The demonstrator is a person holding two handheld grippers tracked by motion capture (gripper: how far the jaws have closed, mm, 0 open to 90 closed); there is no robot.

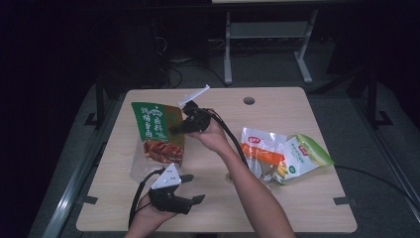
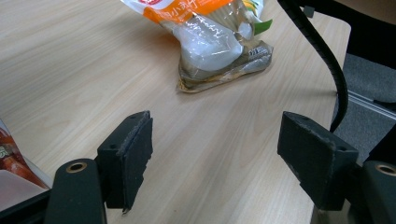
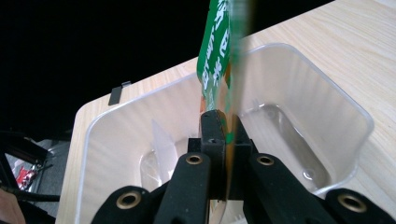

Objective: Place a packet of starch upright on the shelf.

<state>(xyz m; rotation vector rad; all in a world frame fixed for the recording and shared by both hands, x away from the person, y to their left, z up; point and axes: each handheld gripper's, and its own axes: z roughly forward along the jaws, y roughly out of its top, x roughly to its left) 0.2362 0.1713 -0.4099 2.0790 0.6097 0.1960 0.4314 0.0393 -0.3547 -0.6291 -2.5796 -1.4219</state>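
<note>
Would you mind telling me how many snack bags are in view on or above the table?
3. The green bag is held over the clear tub by the right gripper; the orange-and-white bag and the light-green bag lie together at the table's right.

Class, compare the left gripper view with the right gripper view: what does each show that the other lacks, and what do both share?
Left gripper view alone: the left gripper with jaws open over bare wood, and the orange-and-white snack bag beyond. Right gripper view alone: the right gripper shut on the green sauce packet, held above a clear plastic container. Both share the wooden table.
</note>
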